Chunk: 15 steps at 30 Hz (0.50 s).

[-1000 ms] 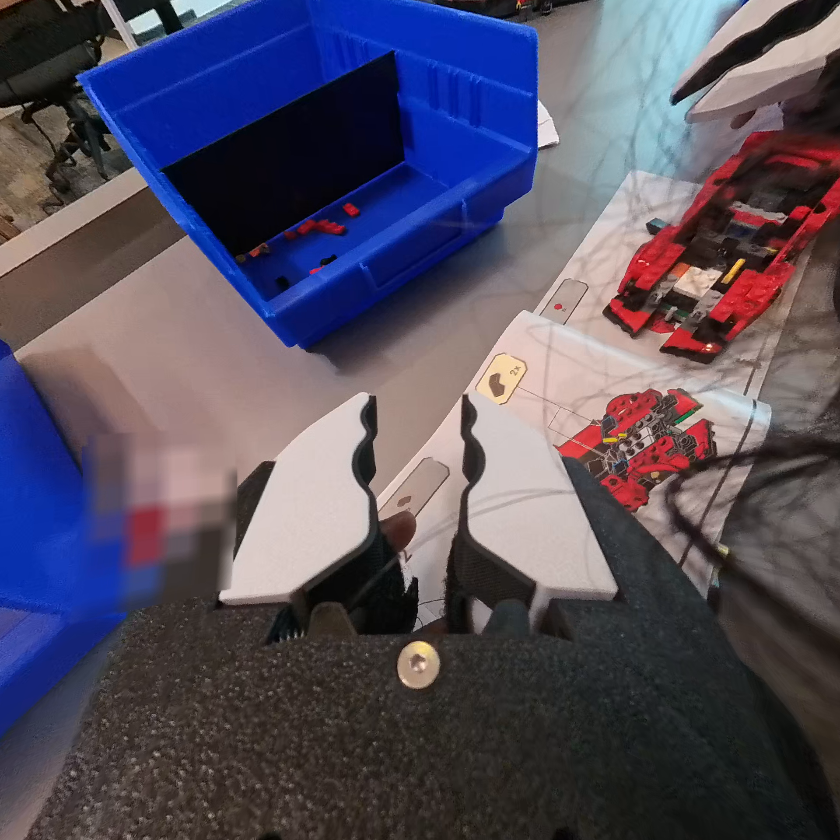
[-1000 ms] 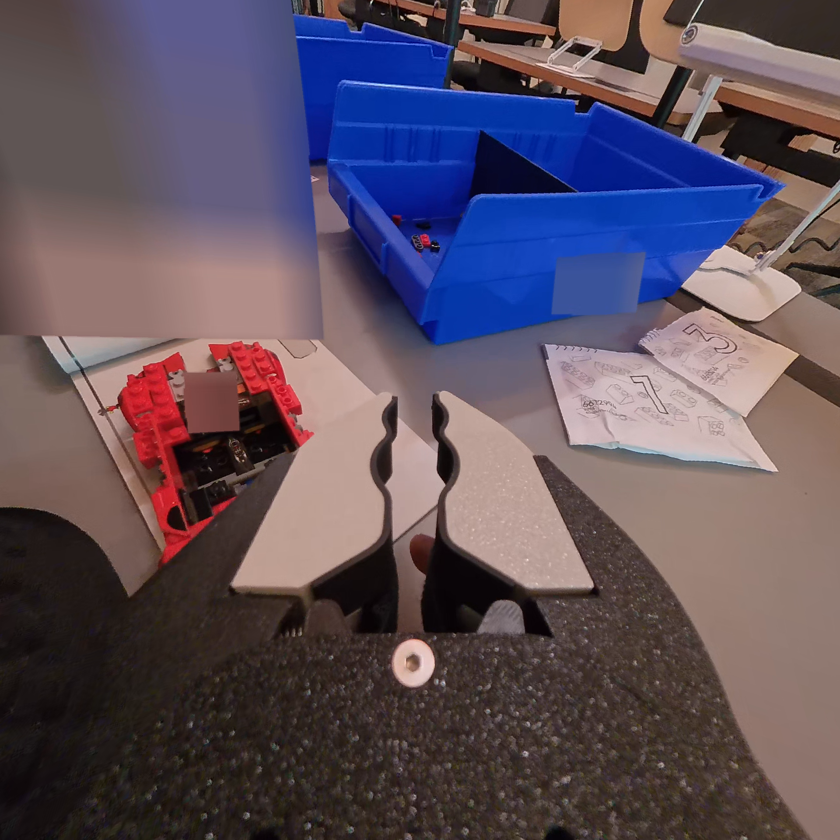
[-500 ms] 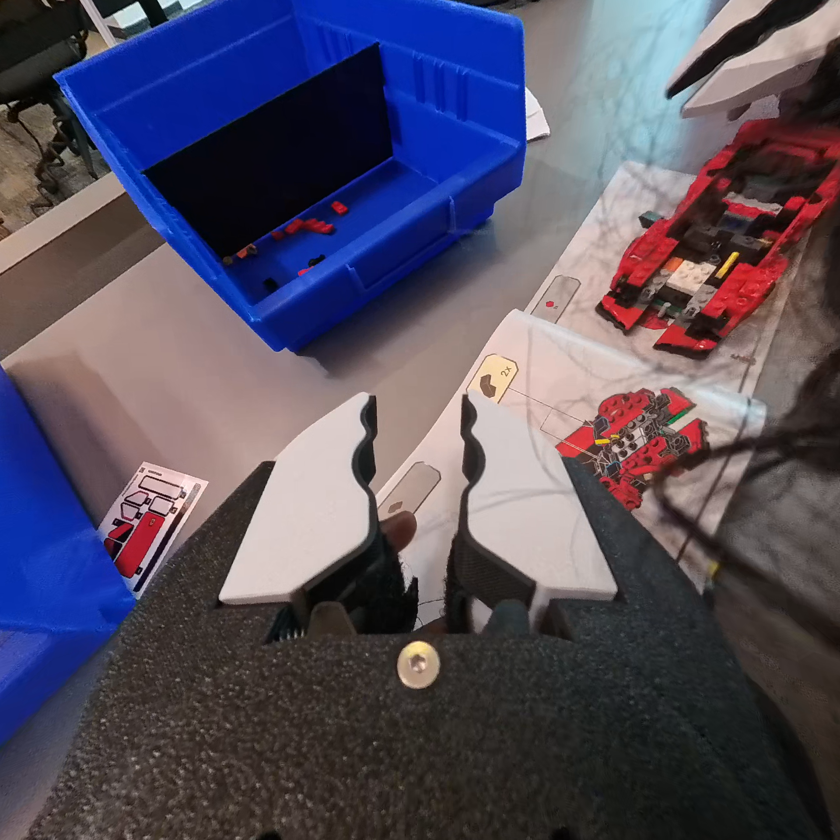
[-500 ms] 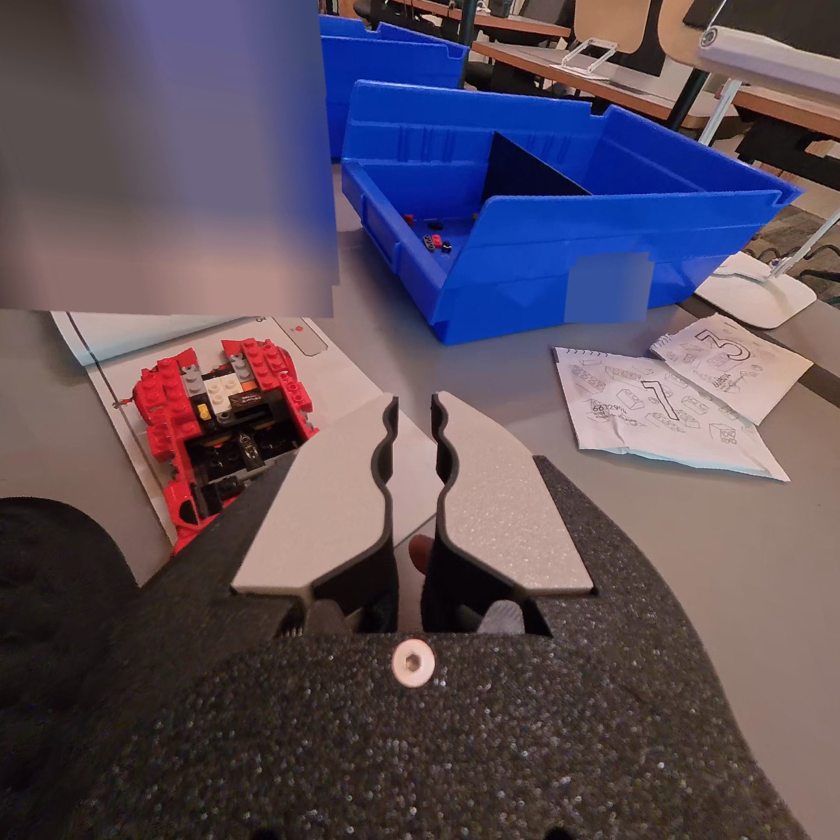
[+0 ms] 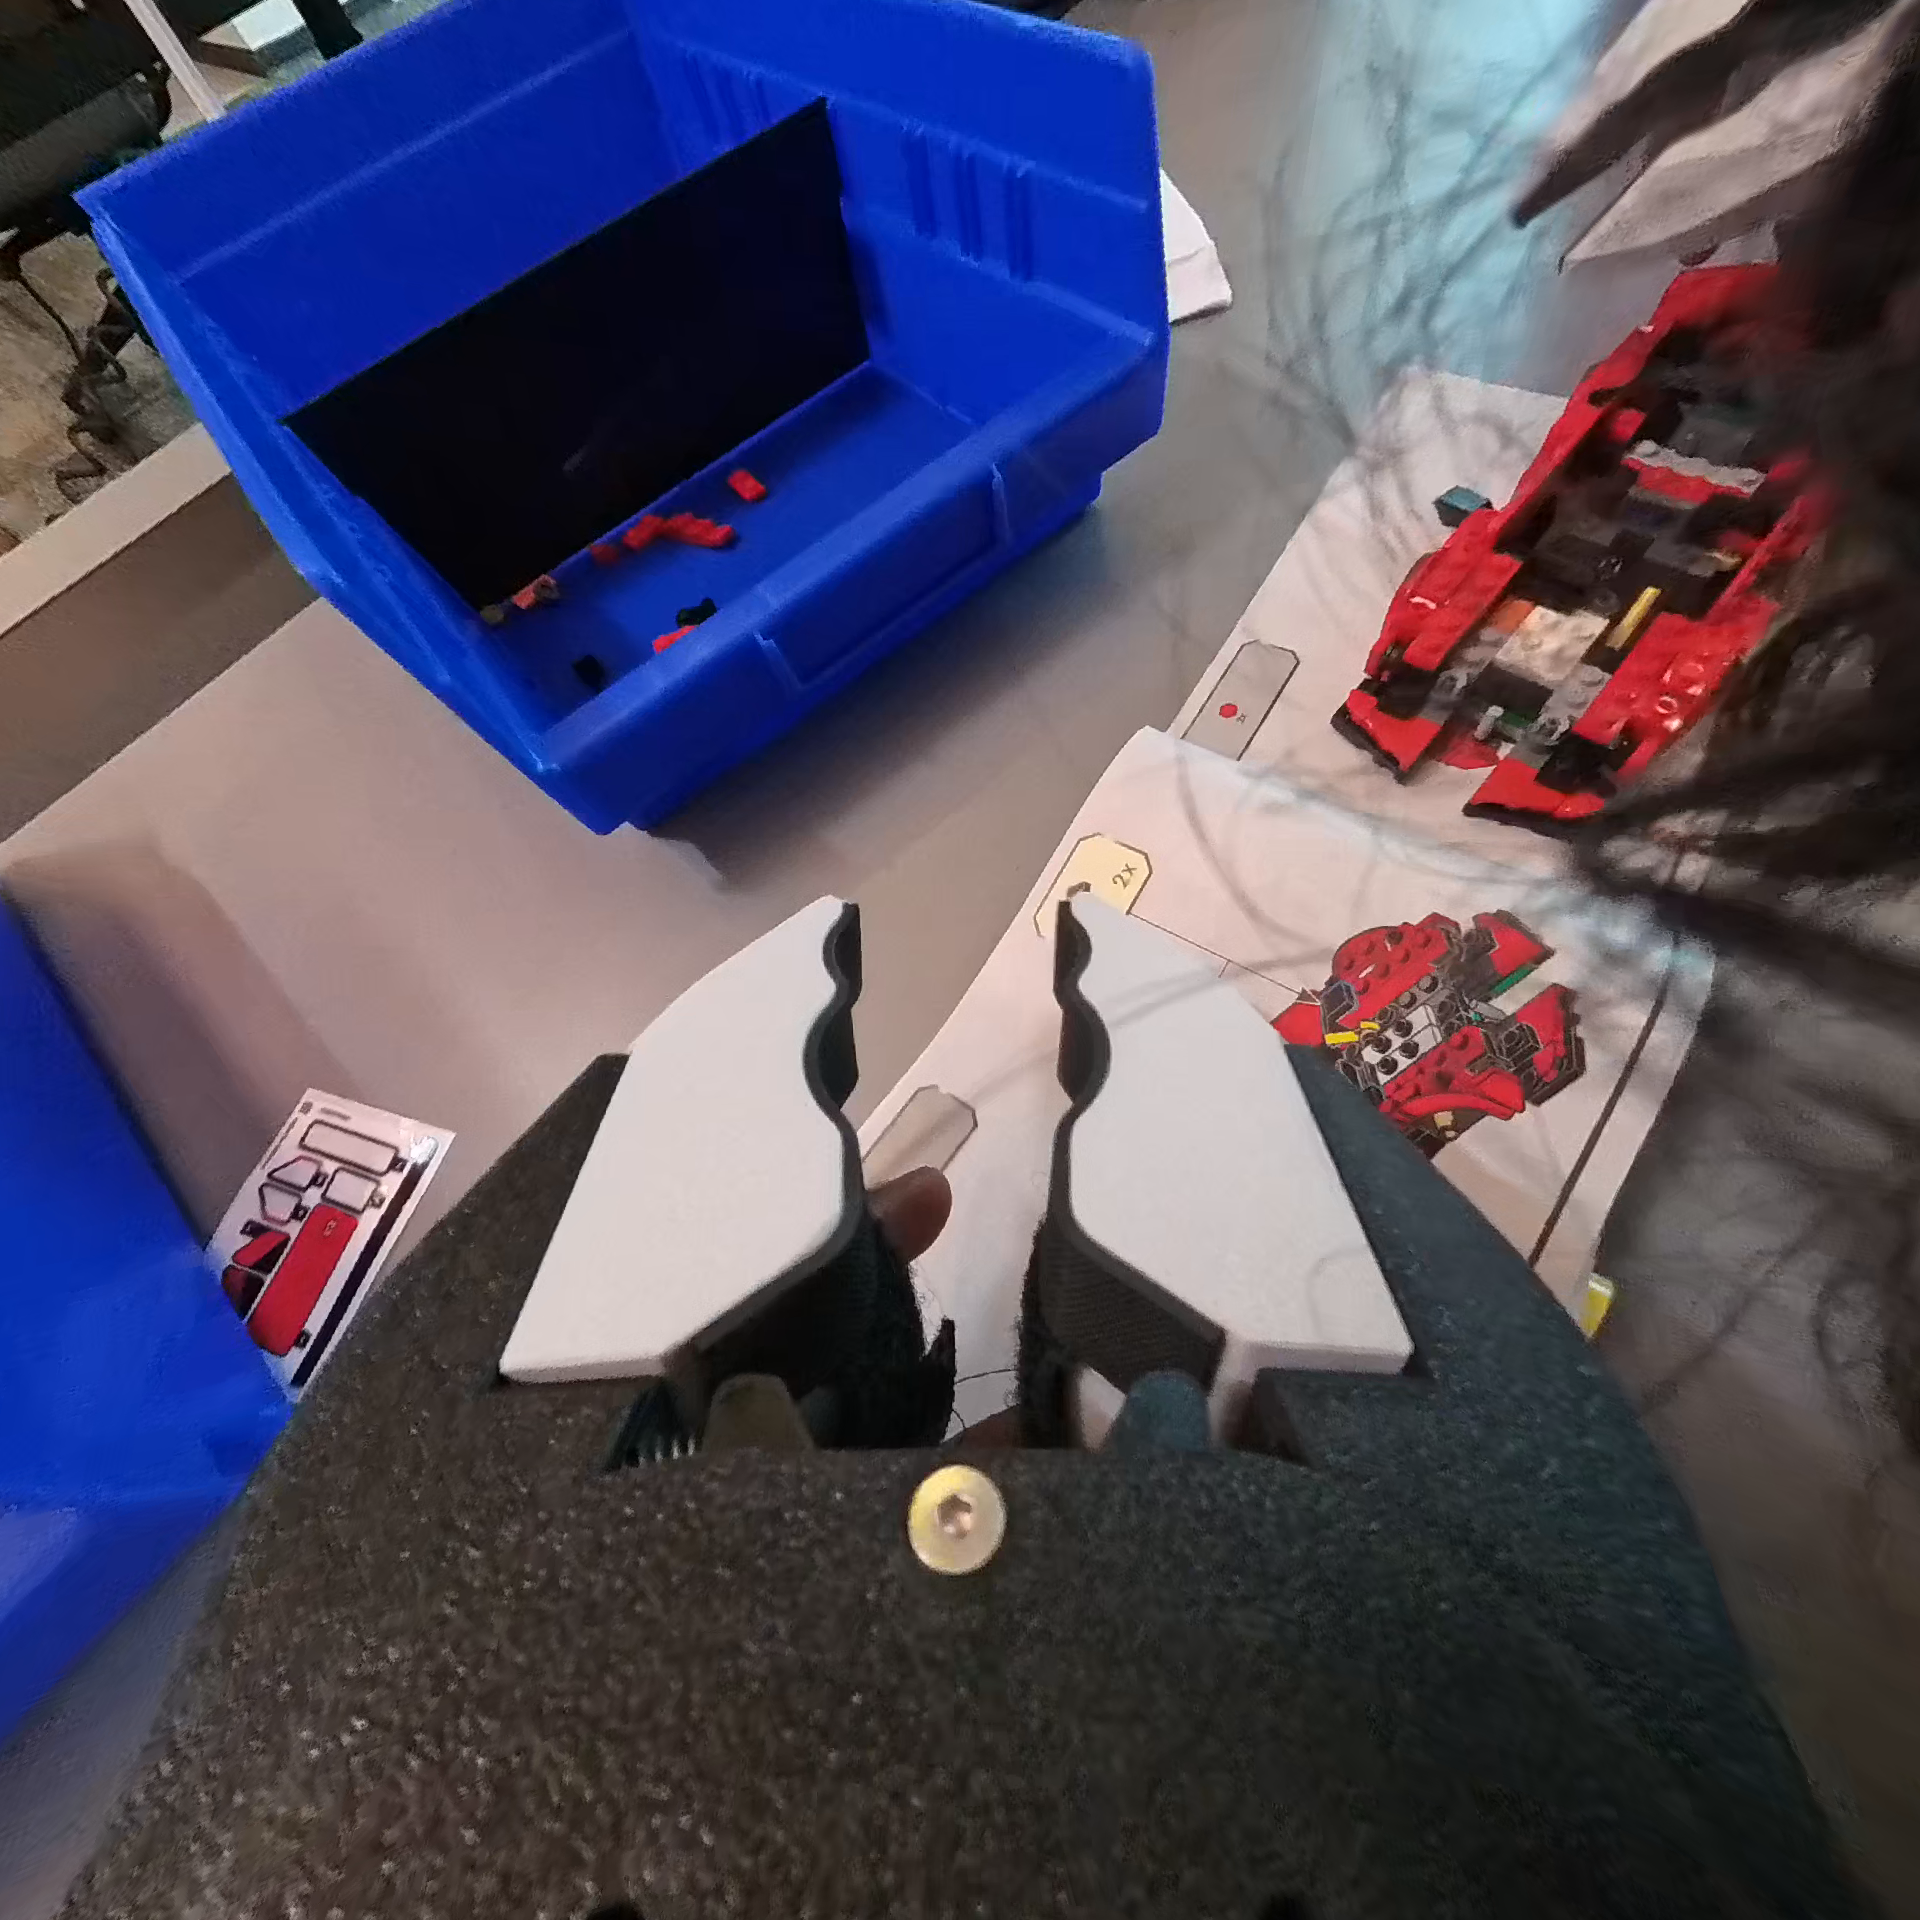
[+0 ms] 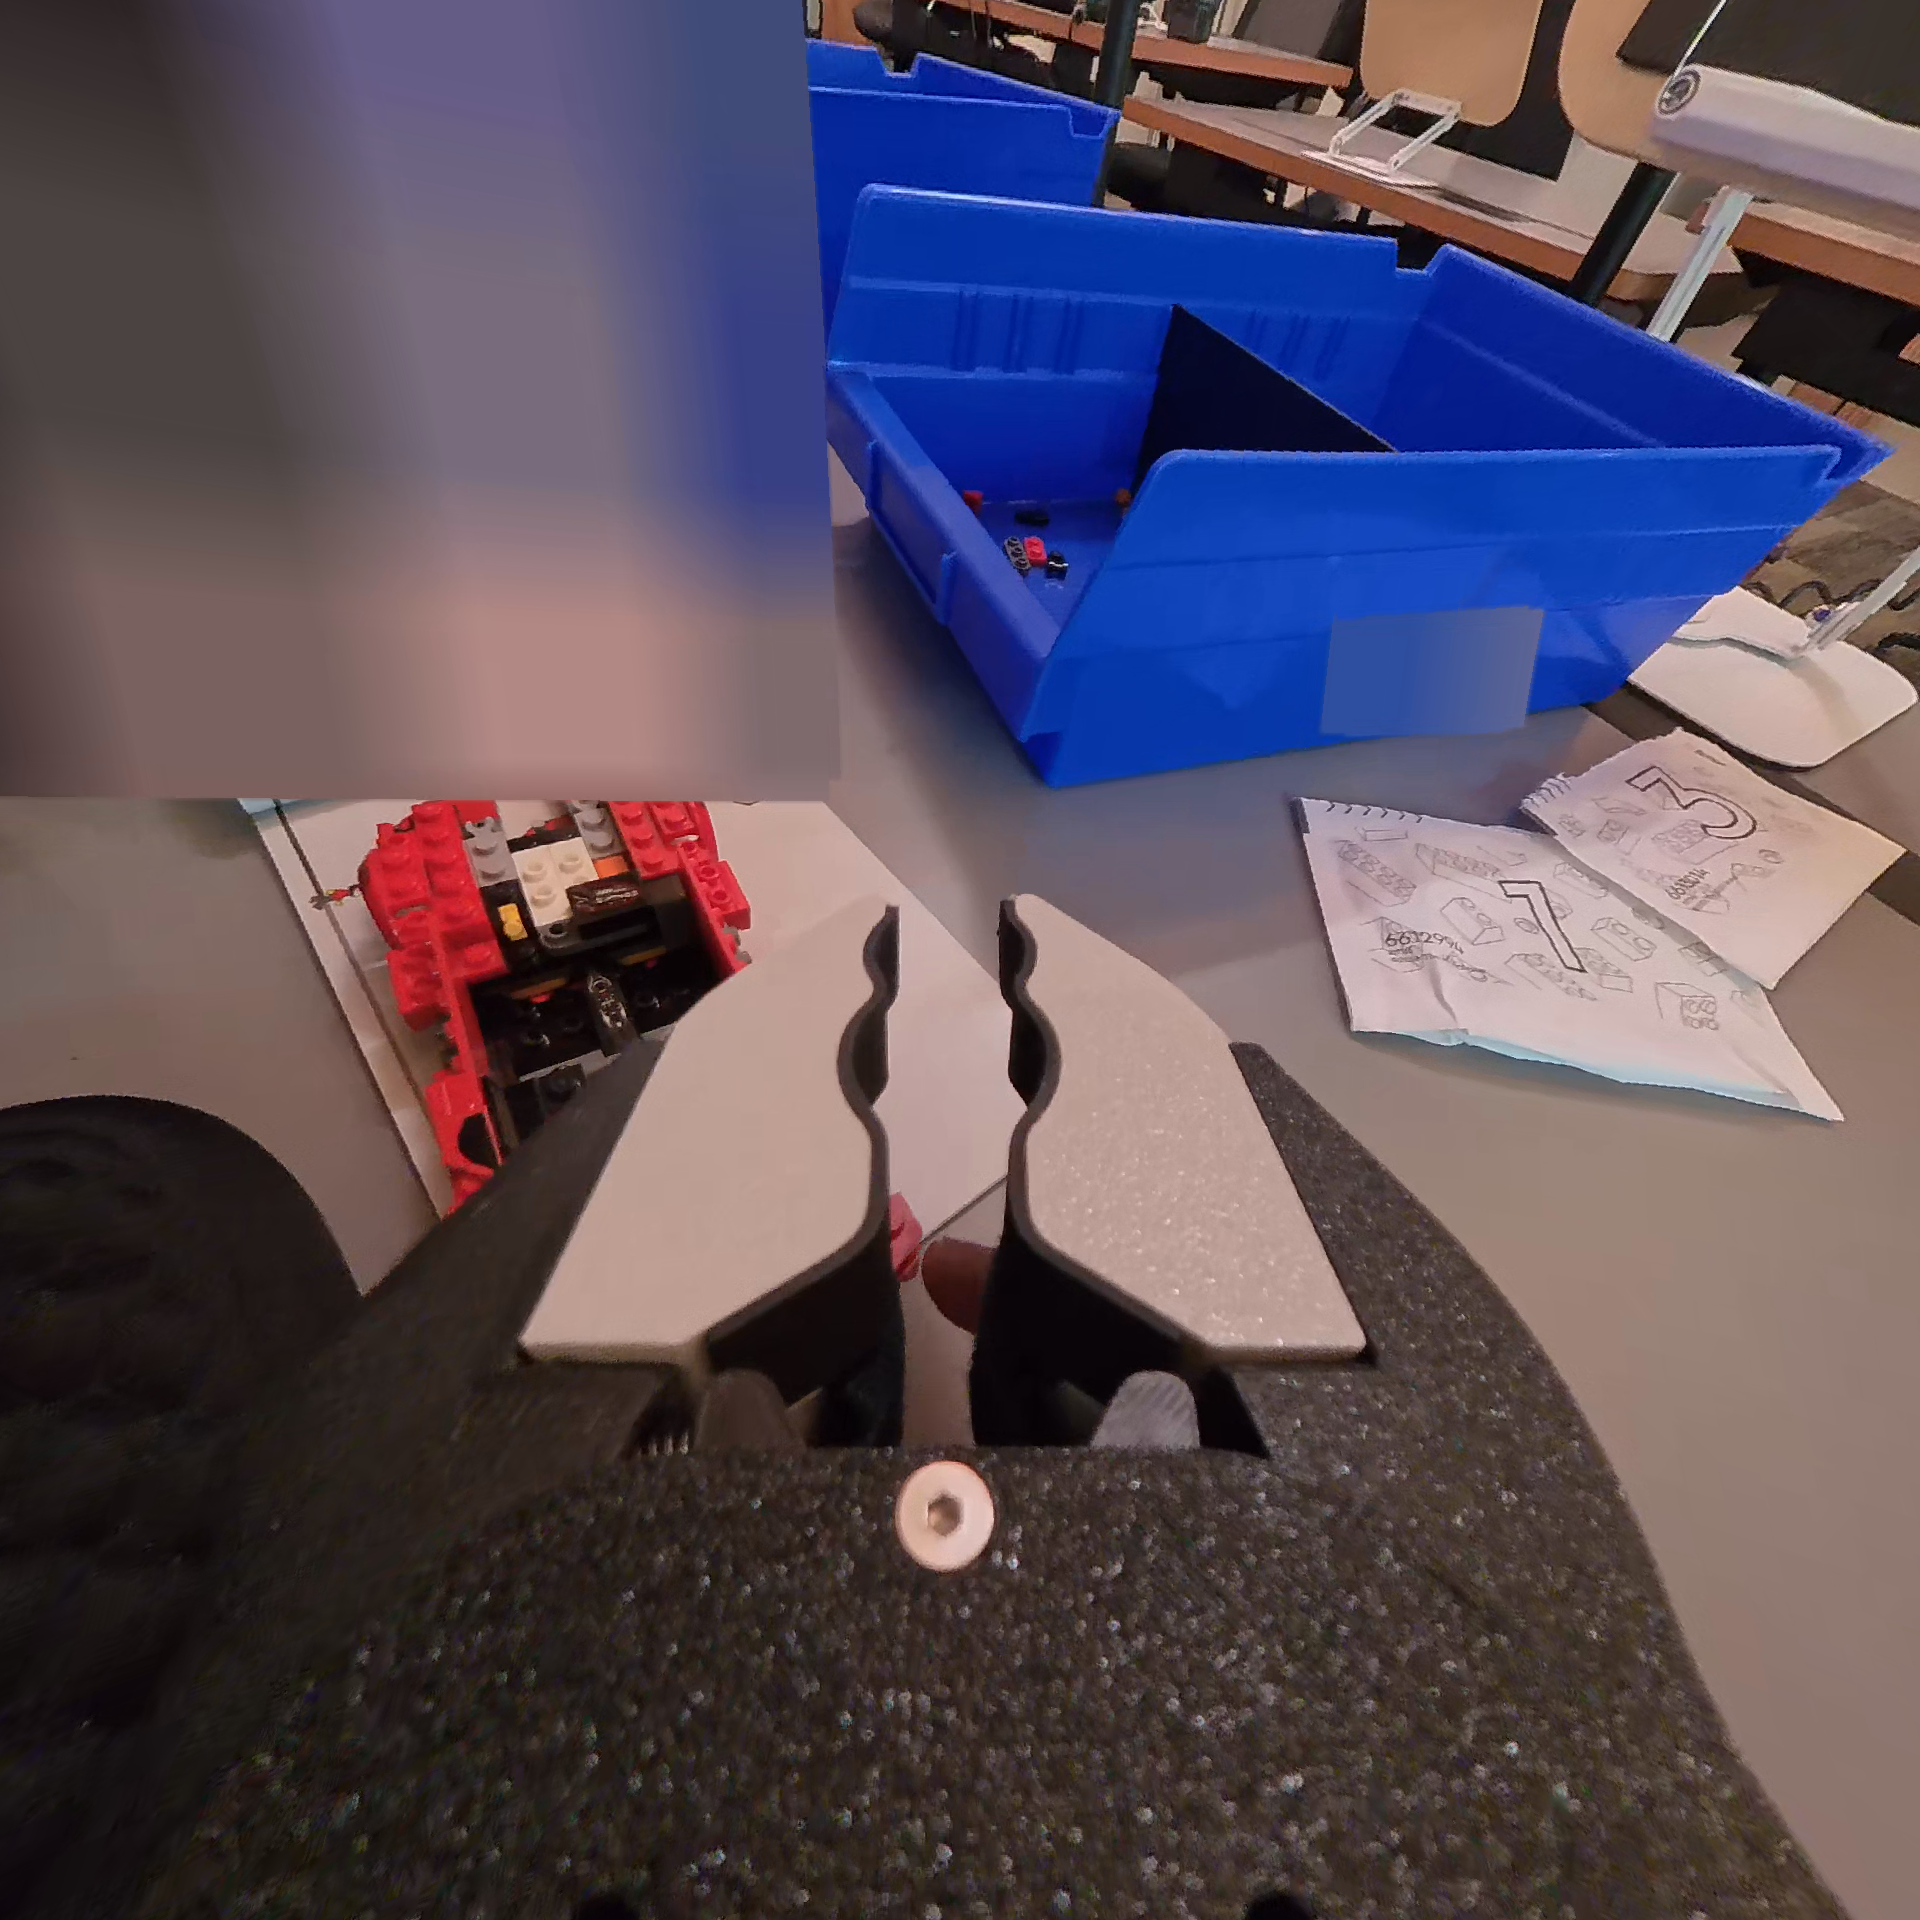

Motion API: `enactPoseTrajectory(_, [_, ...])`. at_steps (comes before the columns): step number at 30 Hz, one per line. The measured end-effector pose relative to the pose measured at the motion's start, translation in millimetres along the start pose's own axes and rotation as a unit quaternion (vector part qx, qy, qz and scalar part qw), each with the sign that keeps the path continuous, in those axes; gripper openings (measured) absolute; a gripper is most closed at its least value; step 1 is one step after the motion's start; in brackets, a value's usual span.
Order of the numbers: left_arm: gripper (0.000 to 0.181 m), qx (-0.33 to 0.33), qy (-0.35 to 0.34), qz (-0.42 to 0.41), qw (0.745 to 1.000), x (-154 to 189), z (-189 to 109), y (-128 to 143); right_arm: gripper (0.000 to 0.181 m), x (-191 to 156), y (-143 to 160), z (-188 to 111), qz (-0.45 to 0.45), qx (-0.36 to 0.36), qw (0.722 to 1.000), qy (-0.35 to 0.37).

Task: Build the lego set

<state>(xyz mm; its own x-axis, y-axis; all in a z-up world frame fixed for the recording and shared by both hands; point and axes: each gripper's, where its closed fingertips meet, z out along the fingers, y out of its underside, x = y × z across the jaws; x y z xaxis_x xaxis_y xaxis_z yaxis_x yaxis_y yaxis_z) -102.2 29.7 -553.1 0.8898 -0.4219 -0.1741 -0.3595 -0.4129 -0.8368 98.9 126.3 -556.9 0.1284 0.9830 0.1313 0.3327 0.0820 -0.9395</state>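
While both the left claw (image 5: 957,914) and right claw (image 6: 945,914) gape empty, bare table (image 5: 436,935) separates bin (image 5: 862,717) from booklet (image 5: 1164,831).

Office — desks (image 6: 1351,156), chairs (image 6: 1455,62)

Print marks the instruction booklet (image 5: 1351,894), sticker sheet (image 5: 322,1226) and paper bags (image 6: 1538,935).

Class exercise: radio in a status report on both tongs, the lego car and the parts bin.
Left tongs open, empty. Right tongs open, empty. Red lego car part-built on instruction booklet. Loose pieces in blue bin; path unobstructed.
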Motion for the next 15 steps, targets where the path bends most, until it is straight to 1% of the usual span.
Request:
enactPoseTrajectory(3, [0.036,0.000,-0.004,-0.011,1.000,-3.4,-6.0,1.1,0.019,-1.5,-0.1,0.2,-0.002,0.000,1.000,-0.004])
enactPoseTrajectory(10, [0.036,0.022,-0.034,-0.066,0.997,-23.9,-27.3,5.1,0.019,0.4,-1.1,-0.9,0.001,0.005,1.000,-0.002])
enactPoseTrajectory(15, [0.036,0.026,-0.027,-0.066,0.997,-21.9,-27.6,9.2,0.019,2.0,-1.0,-1.3,0.001,0.001,1.000,0.004])
